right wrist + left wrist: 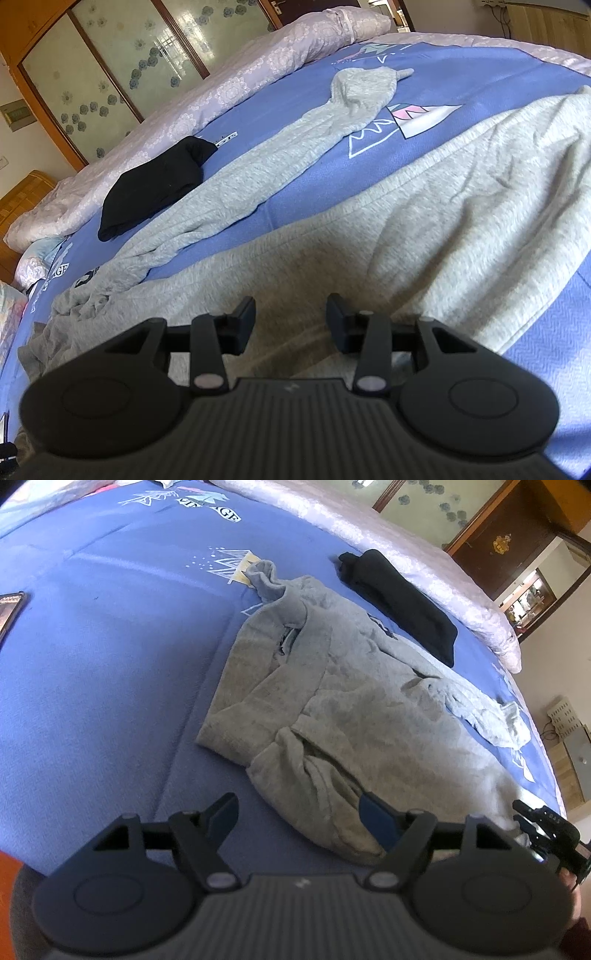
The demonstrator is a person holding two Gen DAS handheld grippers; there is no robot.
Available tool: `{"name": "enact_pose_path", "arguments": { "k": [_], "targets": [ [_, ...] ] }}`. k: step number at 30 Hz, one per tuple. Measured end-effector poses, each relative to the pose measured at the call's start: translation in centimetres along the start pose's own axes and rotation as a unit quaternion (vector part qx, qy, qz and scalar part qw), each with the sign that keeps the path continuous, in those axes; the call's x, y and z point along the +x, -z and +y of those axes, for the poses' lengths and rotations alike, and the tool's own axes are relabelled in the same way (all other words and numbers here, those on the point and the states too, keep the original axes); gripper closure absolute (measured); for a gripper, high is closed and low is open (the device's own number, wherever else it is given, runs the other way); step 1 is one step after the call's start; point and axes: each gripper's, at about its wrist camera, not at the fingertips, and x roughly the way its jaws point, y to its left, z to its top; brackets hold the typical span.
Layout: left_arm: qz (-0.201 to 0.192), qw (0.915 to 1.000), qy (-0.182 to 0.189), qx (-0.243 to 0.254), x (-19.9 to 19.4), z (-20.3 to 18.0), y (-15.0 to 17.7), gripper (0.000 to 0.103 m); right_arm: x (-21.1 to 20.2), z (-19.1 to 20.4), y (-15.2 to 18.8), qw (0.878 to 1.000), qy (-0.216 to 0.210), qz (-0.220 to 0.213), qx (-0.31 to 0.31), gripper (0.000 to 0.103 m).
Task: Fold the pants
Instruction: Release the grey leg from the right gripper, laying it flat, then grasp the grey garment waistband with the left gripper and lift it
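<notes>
Grey sweatpants lie spread and rumpled on a blue bedspread. In the left wrist view the waistband end is near me and one leg runs off to the right. My left gripper is open, low over the bed at the near edge of the pants, its right finger against the cloth. In the right wrist view the pants fill the foreground, one leg near and the other leg stretching away to a bunched cuff. My right gripper is open just above the near leg, holding nothing.
A folded black garment lies beyond the pants, also in the right wrist view. A pale floral quilt lines the far side of the bed. A phone lies at the left. A wooden wardrobe stands behind.
</notes>
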Motion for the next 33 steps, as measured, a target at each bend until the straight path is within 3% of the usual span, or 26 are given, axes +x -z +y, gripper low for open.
{"name": "enact_pose_path", "arguments": {
  "k": [8, 15, 21, 25, 30, 33],
  "targets": [
    [-0.019, 0.9996, 0.0, -0.019, -0.9, 1.2, -2.0, 0.029, 0.0, 0.0, 0.0, 1.0, 0.001, 0.002, -0.002, 0.057],
    [-0.054, 0.9985, -0.005, 0.01, -0.6, 0.0, -8.3, 0.025, -0.5, 0.8, 0.0, 0.999, 0.012, 0.003, -0.034, 0.058],
    [-0.049, 0.9984, 0.018, 0.024, 2.1, -2.3, -12.1, 0.028, -1.2, 2.2, -2.8, 0.999, -0.024, -0.019, -0.037, 0.058],
    [-0.019, 0.9994, 0.024, 0.018, 4.3, -2.9, -11.5, 0.039, 0.3, 4.5, -4.0, 0.997, -0.053, -0.008, -0.058, 0.058],
    [0.001, 0.9976, -0.019, 0.066, 6.3, -3.5, -9.6, 0.039, 2.8, 6.9, -2.9, 0.993, -0.084, 0.024, -0.076, 0.058],
    [-0.004, 0.9966, -0.026, 0.079, 7.0, -3.3, -10.0, 0.038, 4.2, 7.8, -1.7, 0.992, -0.086, 0.048, -0.081, 0.058]
  ]
}}
